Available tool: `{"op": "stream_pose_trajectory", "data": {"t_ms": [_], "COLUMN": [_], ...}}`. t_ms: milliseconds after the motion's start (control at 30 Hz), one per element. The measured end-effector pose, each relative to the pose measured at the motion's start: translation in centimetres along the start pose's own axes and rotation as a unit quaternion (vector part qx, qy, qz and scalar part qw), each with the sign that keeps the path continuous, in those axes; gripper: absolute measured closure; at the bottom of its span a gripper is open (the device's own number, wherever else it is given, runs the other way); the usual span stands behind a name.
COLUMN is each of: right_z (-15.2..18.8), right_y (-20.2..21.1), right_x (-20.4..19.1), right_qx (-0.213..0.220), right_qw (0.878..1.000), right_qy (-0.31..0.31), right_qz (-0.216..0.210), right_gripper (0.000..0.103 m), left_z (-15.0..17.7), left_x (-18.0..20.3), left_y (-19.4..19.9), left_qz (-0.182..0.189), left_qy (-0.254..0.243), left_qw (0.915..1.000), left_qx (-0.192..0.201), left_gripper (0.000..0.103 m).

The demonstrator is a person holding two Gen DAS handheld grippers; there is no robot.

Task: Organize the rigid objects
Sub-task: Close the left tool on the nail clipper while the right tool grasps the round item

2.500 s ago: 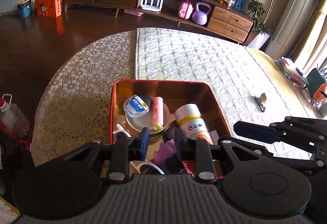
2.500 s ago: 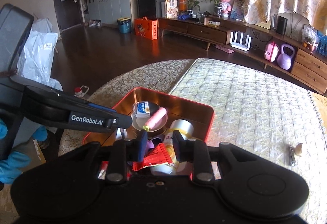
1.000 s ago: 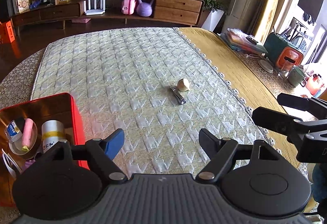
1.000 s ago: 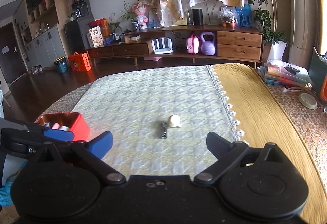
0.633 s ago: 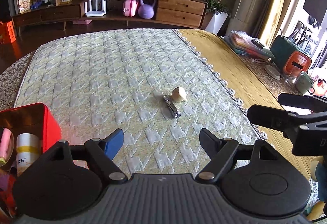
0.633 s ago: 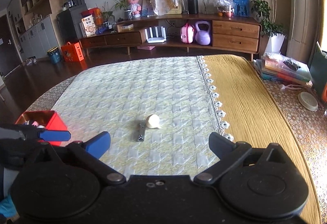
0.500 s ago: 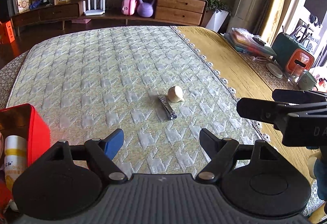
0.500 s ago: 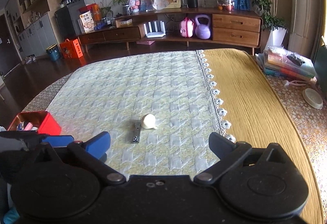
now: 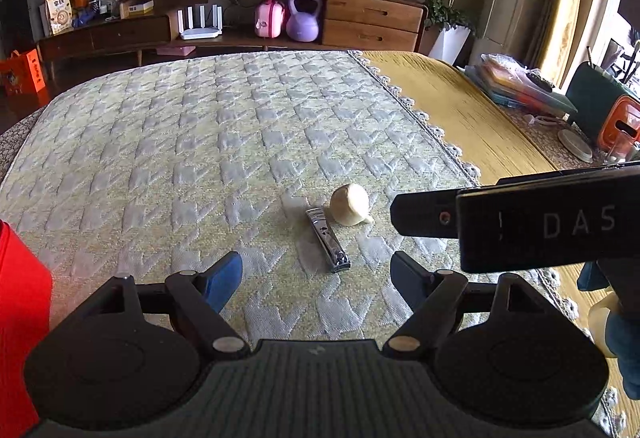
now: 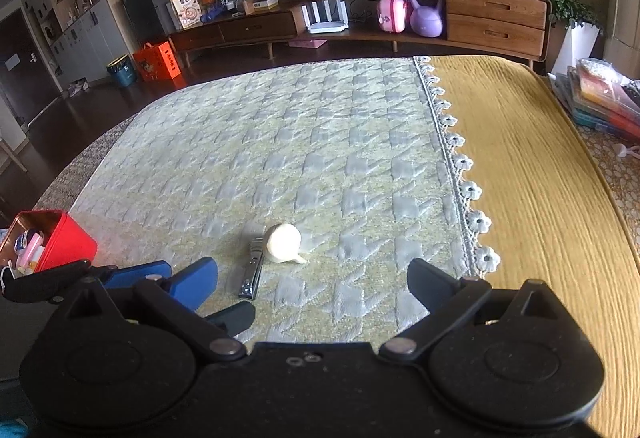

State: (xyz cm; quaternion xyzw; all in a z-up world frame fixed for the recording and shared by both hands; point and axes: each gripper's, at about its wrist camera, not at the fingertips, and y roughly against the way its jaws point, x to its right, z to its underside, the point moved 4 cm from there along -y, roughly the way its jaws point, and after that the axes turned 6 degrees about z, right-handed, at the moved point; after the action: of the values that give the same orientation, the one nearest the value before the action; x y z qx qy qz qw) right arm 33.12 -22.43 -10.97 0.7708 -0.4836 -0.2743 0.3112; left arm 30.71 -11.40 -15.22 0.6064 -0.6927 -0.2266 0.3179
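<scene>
Both grippers, left (image 9: 316, 272) and right (image 10: 312, 280), gape above a shiny metal clipper (image 9: 328, 240) touching a smooth, seemingly garlic-like bulb (image 9: 350, 204).

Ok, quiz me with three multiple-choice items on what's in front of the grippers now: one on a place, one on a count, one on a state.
1. Where does the nail clipper lie relative to the garlic bulb?
A. right beside it
B. inside the red tin
C. on the yellow cloth

2. How many loose items lie on the quilted mat?
A. one
B. two
C. four

3. How do the left gripper and the right gripper stand?
A. both shut
B. one shut on the clipper
C. both open, holding nothing

Key: 1 A, clipper and bulb lie side by side; 2 B, only those two; 3 C, fingers spread with bare mat between.
</scene>
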Motion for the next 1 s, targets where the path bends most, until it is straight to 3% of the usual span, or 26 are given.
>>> {"op": "stream_pose_trajectory", "data": {"t_ms": [433,567,633,767,833,900,1000], "right_z": [-0.5,-0.6,-0.7,-0.8,-0.9,-0.9,-0.8], "right_y": [-4.3,-4.4,-4.5,-4.5,-4.5,-4.4,-4.0], "right_x": [-0.3,-0.7,-1.1,-1.3,-1.2,-1.2,-0.8], "right_qx": [-0.023,-0.014,-0.011,-0.005,-0.003,-0.001,0.004], "right_qw": [0.999,0.999,0.999,0.999,0.999,0.999,0.999], "right_qy": [-0.001,0.009,0.014,0.014,0.008,0.003,-0.005], "right_qz": [-0.04,-0.043,-0.044,-0.044,-0.051,-0.052,-0.045], "right_gripper": [0.032,0.046,0.052,0.068,0.073,0.075,0.075], "left_z": [0.3,0.1,0.0,-0.3,-0.4,-0.5,-0.6], "left_x": [-0.4,-0.3,-0.2,-0.2,0.0,0.1,0.2], "left_y": [-2.8,-3.2,-3.3,-3.4,-3.5,-3.5,-3.6], "left_qz": [-0.024,-0.028,-0.037,-0.042,-0.046,-0.05,-0.045], "left_qy": [-0.004,-0.006,-0.013,-0.023,-0.032,-0.04,-0.042], "left_qw": [0.9997,0.9995,0.9991,0.9986,0.9981,0.9977,0.9978], "left_qx": [0.009,0.015,0.018,0.023,0.025,0.024,0.022], "left_gripper": [0.023,0.025,0.037,0.052,0.072,0.074,0.088]}}
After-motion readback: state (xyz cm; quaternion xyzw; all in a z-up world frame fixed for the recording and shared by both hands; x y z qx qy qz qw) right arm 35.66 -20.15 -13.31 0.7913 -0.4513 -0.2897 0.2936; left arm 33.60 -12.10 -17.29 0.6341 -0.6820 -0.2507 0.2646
